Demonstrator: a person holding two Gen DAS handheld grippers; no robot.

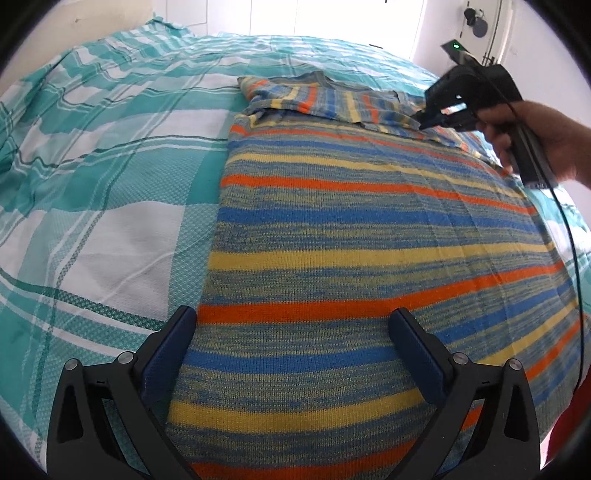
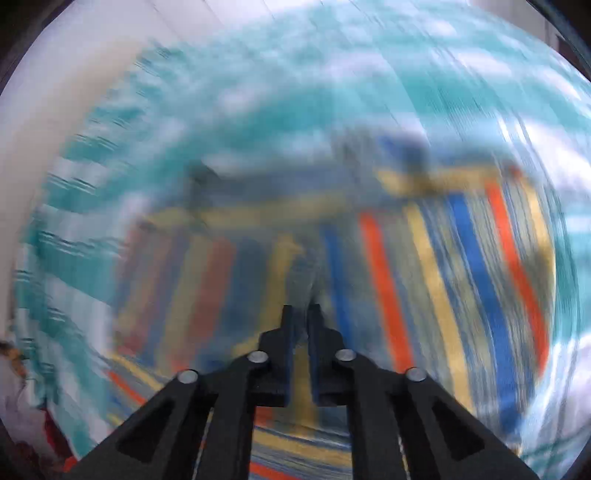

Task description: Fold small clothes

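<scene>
Teal & white plaid bedsheet (image 1: 110, 177) covers the bed, slightly wrinkled. White wall (image 1: 110, 18) behind; bright window (image 1: 351, 16) at back.

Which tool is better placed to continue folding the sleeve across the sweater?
Right: the right tool is nearly shut at the folded sleeve. The left tool hangs open over the sweater.

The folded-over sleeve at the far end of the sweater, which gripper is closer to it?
Right. The right gripper is at the sleeve, fingers nearly shut. The left gripper hangs open over the sweater's near end.
</scene>
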